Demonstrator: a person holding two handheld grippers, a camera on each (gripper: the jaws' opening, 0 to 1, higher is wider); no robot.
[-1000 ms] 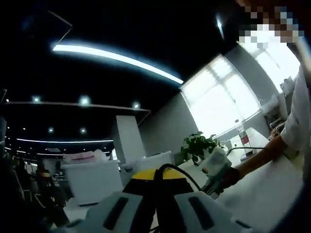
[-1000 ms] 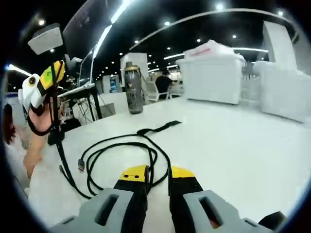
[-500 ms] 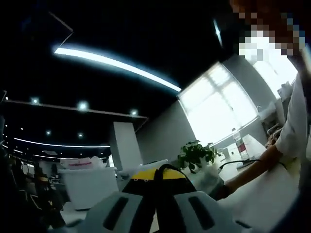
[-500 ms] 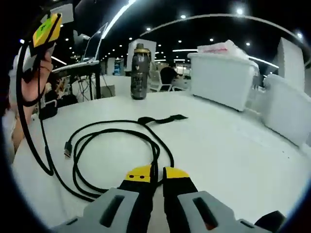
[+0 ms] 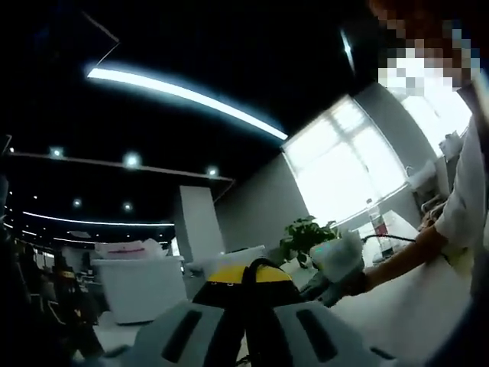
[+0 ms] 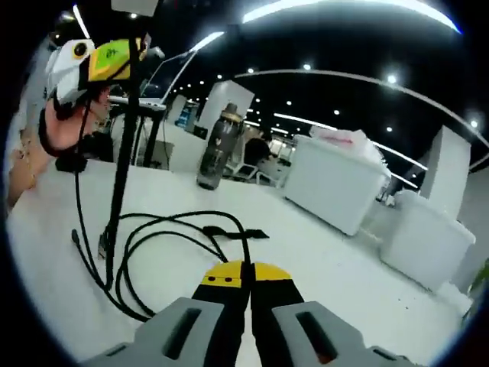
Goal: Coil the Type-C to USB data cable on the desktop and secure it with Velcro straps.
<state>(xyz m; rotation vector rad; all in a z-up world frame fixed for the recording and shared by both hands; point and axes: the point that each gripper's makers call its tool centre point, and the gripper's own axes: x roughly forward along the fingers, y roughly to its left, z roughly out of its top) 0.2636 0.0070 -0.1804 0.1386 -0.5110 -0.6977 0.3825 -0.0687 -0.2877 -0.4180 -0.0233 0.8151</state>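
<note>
On the white surface (image 6: 344, 260): my black cable (image 6: 164, 237) lies in loose loops, just ahead of my right tool.
Right tool (image 6: 246, 277): my two yellow-tipped jaws are pressed together with the cable running in between them, so I am gripping the cable.
Cable ends: one plug (image 6: 76, 238) hangs just above the surface at the left of the right gripper view; a strand climbs from there toward my left tool.
Velcro strap (image 6: 233, 232): a flat black strip on the cable, lying on the surface beyond my right jaws.
Left tool (image 5: 246, 277): raised and aimed at the ceiling; my jaws are closed on a black strand of the cable that arcs over the yellow tips. From the right gripper view it sits high at the upper left (image 6: 114, 53), in my hand (image 6: 65, 115).
Bottle (image 6: 216, 147): dark, upright, standing on the surface well beyond the cable.
White bins (image 6: 340, 187): large boxes at the far side of the surface.
Potted plant (image 5: 306, 233): behind my left tool's tips, near the bright window (image 5: 348, 164).
</note>
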